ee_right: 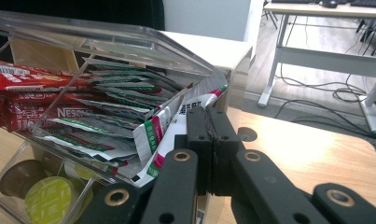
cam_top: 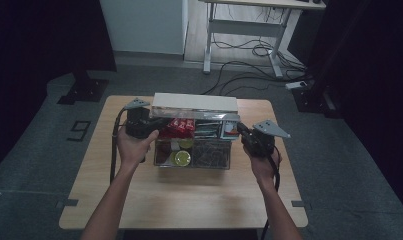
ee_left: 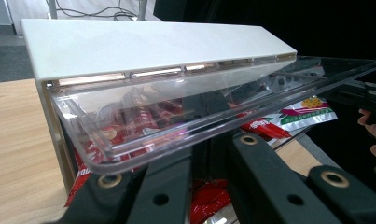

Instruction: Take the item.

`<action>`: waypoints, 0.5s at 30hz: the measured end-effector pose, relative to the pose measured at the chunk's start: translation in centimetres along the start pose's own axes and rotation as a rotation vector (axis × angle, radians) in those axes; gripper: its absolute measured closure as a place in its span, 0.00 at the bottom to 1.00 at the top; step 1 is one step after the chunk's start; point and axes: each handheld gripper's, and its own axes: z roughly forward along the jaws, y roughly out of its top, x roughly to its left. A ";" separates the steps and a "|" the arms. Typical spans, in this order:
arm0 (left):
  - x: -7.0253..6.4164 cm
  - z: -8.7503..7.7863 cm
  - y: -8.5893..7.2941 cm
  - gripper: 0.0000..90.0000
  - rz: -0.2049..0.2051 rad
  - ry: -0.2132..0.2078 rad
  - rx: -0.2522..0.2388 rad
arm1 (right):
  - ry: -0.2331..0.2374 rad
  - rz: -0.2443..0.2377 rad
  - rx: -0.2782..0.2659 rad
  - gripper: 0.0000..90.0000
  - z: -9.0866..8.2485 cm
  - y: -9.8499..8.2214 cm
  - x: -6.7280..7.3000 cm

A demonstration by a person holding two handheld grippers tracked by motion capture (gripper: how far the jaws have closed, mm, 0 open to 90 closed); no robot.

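Clear organizer box (cam_top: 194, 150) at counter (cam_top: 139, 200) centre, hinged lid (ee_left: 185, 107) raised. Left hand-held gripper (cam_top: 148, 124) at box's 9 o'clock, clenched under lid edge, propping it. Right hand-held gripper (ee_right: 209, 126) at 3 o'clock, clenched on green-white sachet (ee_right: 164, 135) in upper tray. Sachet not yet out; lid closing left.

Light wooden table (cam_top: 189, 200) under clear compartmented organizer box (cam_top: 211, 156).

In the left claw view, the clear lid (ee_left: 185, 112) covers the left claw (ee_left: 209, 154) tips, so whether they pinch the lid edge cannot be confirmed. The red sachets (ee_left: 134, 121) beneath show blurred through the plastic. At 3 o'clock, fingers (ee_left: 372, 135) are cut by the frame. From above, packet print is too small to read.
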 end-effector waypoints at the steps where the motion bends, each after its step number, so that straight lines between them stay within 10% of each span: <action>1: 0.0 0.0 0.0 0.99 0.000 -0.001 0.001 | -0.002 0.004 -0.007 0.99 -0.1 -0.1 -0.1; 15: 0.0 0.2 0.0 0.99 -0.002 -0.001 0.002 | 0.026 0.054 -0.062 1.00 -2.3 0.1 -1.1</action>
